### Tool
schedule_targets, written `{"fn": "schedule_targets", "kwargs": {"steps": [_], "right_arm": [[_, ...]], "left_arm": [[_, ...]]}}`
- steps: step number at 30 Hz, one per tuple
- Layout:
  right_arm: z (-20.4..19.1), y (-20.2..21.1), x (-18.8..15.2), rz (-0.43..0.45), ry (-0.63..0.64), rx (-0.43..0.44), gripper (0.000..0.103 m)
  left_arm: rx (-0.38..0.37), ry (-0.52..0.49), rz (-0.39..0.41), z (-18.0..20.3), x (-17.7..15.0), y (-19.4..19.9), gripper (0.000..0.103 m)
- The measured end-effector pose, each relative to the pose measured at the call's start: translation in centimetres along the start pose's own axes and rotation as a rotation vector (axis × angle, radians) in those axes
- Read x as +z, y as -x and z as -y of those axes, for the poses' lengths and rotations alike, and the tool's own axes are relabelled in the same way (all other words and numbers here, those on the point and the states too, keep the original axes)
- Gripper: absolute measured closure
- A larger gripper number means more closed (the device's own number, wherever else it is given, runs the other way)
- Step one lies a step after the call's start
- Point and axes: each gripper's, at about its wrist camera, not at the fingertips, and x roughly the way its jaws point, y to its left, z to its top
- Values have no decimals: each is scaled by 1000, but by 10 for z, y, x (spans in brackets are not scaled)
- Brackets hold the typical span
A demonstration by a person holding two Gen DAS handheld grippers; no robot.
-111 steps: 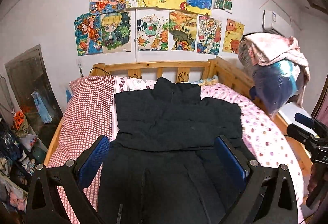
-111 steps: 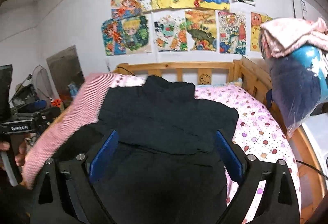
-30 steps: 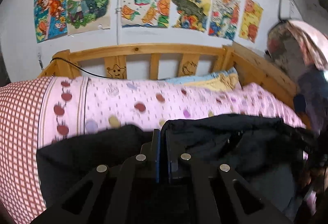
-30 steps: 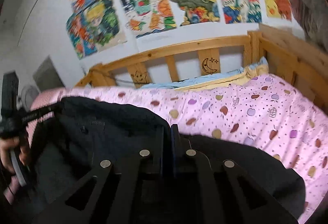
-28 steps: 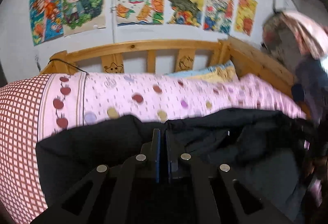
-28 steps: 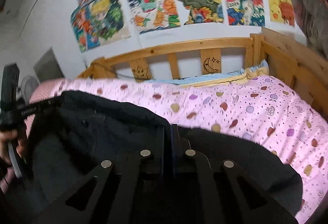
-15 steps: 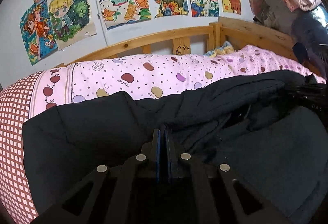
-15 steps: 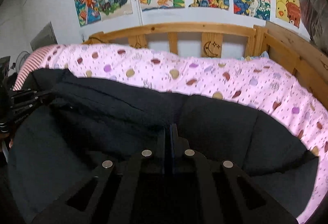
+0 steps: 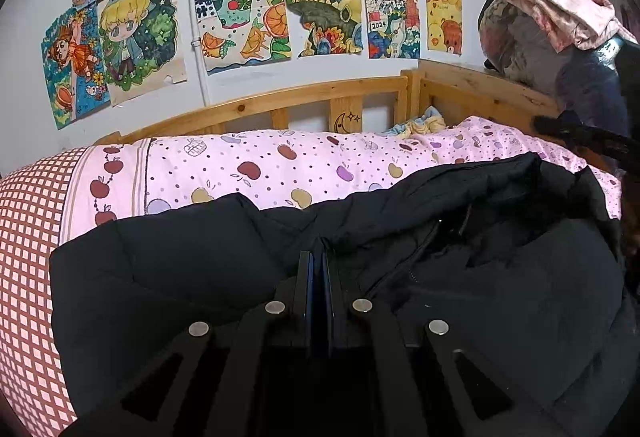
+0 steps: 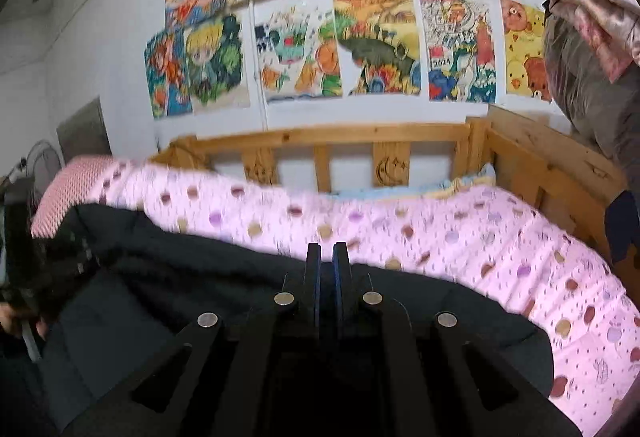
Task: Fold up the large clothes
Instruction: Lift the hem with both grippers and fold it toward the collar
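black padded jacket lies folded on the pink bedspread; left gripper jaws pinch its cloth; right gripper jaws nearly closed, grip unclear.

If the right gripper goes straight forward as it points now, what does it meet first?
Probably the pink quilt just beyond the right gripper, whose fingers are pinched on the black jacket; depth is unclear.
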Motion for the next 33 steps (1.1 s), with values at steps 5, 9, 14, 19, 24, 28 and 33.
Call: {"fn": "schedule_targets", "kwargs": {"steps": [5,9,14,19,24,28,33], "right_arm": [[-20,-49,15,-160,-8,126,98],[-36,-84,-4,-342,1,193,98],[-45,-82,-27,-380,72,215,98],[-35,-82,-33,-447,33,280,98],[-28,-91,-47,-543,-1,328,98],[-30,-105,-64,-598,-18,331,99],[-34,-113,-81,-580,-26,299,102]], "left_arm": [[-80,41,51,-10,9,17,95],[-206,54,165,-13,20,42,93],[-269,104,80,4,47,20,93],[-320,141,-211,13,35,-41,94],[-292,20,-311,30,7,-54,98],[-218,-26,-343,44,-4,-66,98],[-196,-50,-317,50,-12,-64,99]]}}
